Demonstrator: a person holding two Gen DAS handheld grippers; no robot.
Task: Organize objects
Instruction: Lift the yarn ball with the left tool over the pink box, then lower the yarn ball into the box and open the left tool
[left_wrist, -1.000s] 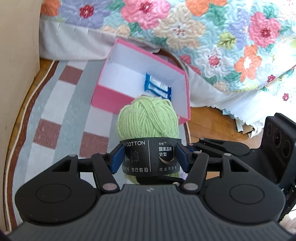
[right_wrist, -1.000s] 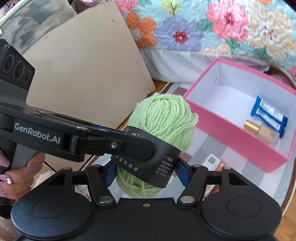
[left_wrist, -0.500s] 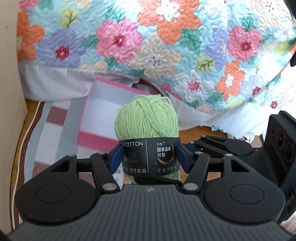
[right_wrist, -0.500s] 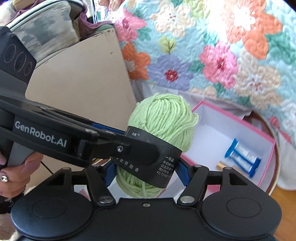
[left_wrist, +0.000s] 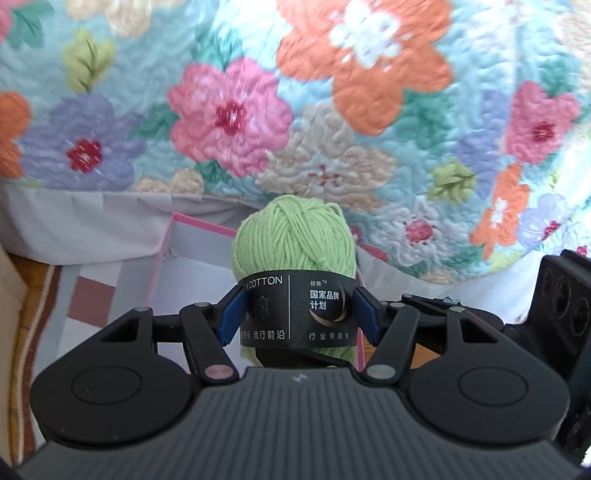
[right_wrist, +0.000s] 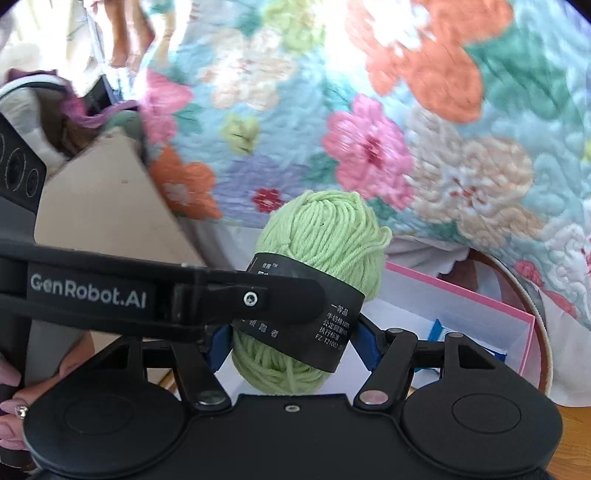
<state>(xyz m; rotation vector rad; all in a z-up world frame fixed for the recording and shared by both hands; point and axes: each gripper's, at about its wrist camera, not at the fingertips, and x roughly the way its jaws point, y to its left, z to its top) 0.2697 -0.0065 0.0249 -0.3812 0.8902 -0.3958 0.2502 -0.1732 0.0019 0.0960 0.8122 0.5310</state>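
Note:
A light green ball of yarn with a black paper band is held by both grippers at once. My left gripper is shut on the band from both sides. My right gripper is shut on the same yarn ball, and the left gripper's finger crosses in front of it. The ball hangs over the pink box with white inside. The box also shows in the right wrist view, holding a blue packet.
A flowered quilt hangs over the bed edge right behind the box. A beige board leans at the left. A striped round rug lies under the box on the wooden floor.
Both grippers have carried the yarn ball up and forward toward the box and quilt. The box has dropped low in both views and the quilt now fills them.

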